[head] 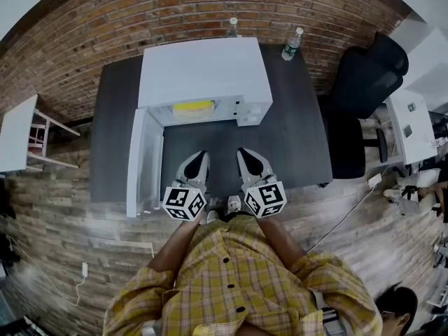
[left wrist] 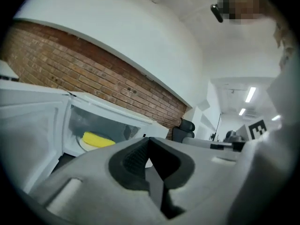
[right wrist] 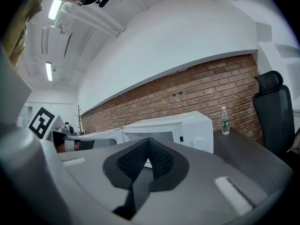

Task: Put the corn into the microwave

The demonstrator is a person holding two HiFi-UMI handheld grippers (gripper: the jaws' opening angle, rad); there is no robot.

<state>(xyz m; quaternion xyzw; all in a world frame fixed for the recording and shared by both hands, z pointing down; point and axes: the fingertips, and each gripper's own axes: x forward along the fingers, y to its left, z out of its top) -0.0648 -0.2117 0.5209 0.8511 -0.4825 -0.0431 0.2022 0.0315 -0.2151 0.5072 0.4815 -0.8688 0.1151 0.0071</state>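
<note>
The yellow corn (head: 193, 107) lies on a white plate inside the white microwave (head: 203, 75), whose door (head: 143, 161) hangs open to the left. The left gripper view also shows the corn (left wrist: 97, 139) in the cavity. My left gripper (head: 198, 161) and right gripper (head: 248, 158) hover side by side over the dark table (head: 294, 142), in front of the microwave and apart from it. Both have their jaws pressed together with nothing between them. The microwave (right wrist: 173, 128) stands ahead in the right gripper view.
Two water bottles (head: 292, 43) stand at the table's back edge by the brick wall. A black office chair (head: 364, 82) sits to the right. A white stool or side table (head: 21, 135) stands to the left on the wooden floor.
</note>
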